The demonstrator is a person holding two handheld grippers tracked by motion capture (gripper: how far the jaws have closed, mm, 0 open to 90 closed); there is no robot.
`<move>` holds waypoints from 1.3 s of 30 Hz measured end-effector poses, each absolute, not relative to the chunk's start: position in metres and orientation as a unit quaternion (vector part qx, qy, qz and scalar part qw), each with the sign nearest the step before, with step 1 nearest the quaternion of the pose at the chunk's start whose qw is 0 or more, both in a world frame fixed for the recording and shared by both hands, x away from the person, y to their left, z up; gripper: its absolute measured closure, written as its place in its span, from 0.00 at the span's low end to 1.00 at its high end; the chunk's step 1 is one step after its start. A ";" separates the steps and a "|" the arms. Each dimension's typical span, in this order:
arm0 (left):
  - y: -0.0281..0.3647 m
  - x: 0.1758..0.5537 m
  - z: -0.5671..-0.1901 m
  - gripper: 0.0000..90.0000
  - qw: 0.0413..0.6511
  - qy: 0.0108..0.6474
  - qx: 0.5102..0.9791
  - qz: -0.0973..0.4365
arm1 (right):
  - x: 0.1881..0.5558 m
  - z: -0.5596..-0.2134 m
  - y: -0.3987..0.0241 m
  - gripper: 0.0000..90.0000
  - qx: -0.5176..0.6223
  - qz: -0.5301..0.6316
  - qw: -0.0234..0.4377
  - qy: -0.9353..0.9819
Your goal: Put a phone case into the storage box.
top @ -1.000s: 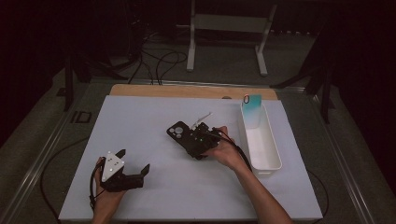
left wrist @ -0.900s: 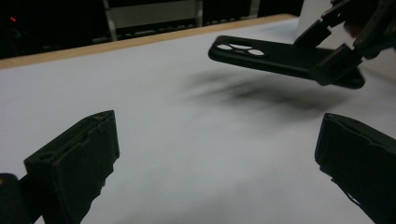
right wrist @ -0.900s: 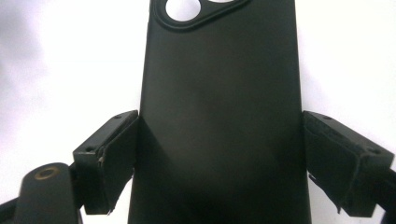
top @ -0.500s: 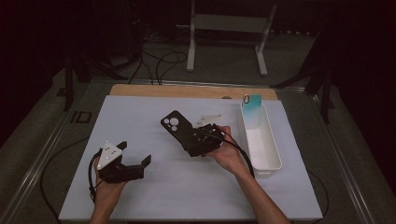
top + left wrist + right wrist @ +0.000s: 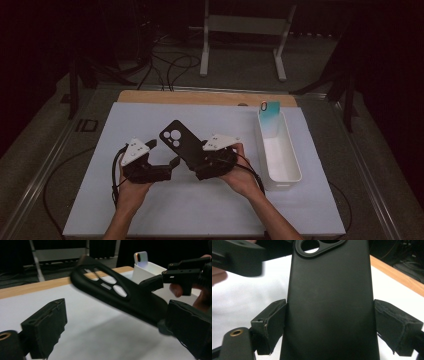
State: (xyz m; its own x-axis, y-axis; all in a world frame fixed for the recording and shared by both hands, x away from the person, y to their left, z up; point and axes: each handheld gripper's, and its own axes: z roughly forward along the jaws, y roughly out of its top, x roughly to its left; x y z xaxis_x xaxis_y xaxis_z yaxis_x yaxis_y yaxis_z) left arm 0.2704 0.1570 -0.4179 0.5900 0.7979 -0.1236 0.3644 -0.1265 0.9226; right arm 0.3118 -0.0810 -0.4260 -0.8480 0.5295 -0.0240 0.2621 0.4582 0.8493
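A long white rectangular plastic bin (image 5: 280,155) stands on the white table mat (image 5: 100,200). Just left of the bin, the right gripper (image 5: 197,159) pinches a matte black phone case (image 5: 181,142) by its edges, raised off the mat. Left of the case, the left gripper (image 5: 162,155) has its jaws spread around the case's lower end.

No writing, label, brand mark or number can be read anywhere. The black phone case (image 5: 181,144) carries no legible logo, and the white bin (image 5: 280,155) at three o'clock on the counter (image 5: 100,200) is likewise unmarked.
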 end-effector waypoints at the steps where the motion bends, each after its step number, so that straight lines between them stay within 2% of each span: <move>1: 0.154 0.272 -0.417 0.07 0.526 0.403 0.722 0.202 | 0.310 -0.426 -0.081 0.16 0.233 0.468 0.149 0.840; 6: 0.146 0.276 -0.416 0.21 0.533 0.414 0.715 0.182 | 0.304 -0.425 -0.079 0.16 0.221 0.479 0.152 0.836; 12: 0.141 0.280 -0.417 0.57 0.553 0.407 0.714 0.139 | 0.299 -0.424 -0.076 0.16 0.216 0.492 0.160 0.828; 13: 0.141 0.281 -0.417 0.57 0.556 0.404 0.715 0.130 | 0.299 -0.424 -0.075 0.16 0.215 0.493 0.158 0.828; 14: 0.139 0.282 -0.418 0.67 0.559 0.401 0.716 0.119 | 0.298 -0.424 -0.073 0.16 0.217 0.493 0.166 0.826; 19: 0.135 0.283 -0.417 0.83 0.570 0.390 0.717 0.096 | 0.295 -0.426 -0.068 0.16 0.225 0.505 0.177 0.814; 25: 0.133 0.282 -0.416 0.91 0.565 0.389 0.720 0.104 | 0.294 -0.429 -0.062 0.15 0.248 0.512 0.178 0.803; 34: 0.134 0.282 -0.416 0.94 0.567 0.393 0.715 0.113 | 0.294 -0.433 -0.059 0.15 0.261 0.518 0.163 0.798; 35: 0.138 0.282 -0.414 0.94 0.574 0.397 0.707 0.116 | 0.294 -0.434 -0.061 0.16 0.258 0.522 0.138 0.801; 36: 0.138 0.282 -0.414 0.94 0.574 0.397 0.707 0.116 | 0.294 -0.434 -0.061 0.16 0.258 0.522 0.138 0.801; 37: 0.141 0.282 -0.413 0.95 0.571 0.403 0.705 0.119 | 0.292 -0.435 -0.062 0.25 0.254 0.522 0.146 0.801; 39: 0.141 0.283 -0.414 0.95 0.569 0.405 0.706 0.120 | 0.290 -0.436 -0.061 0.26 0.251 0.523 0.150 0.801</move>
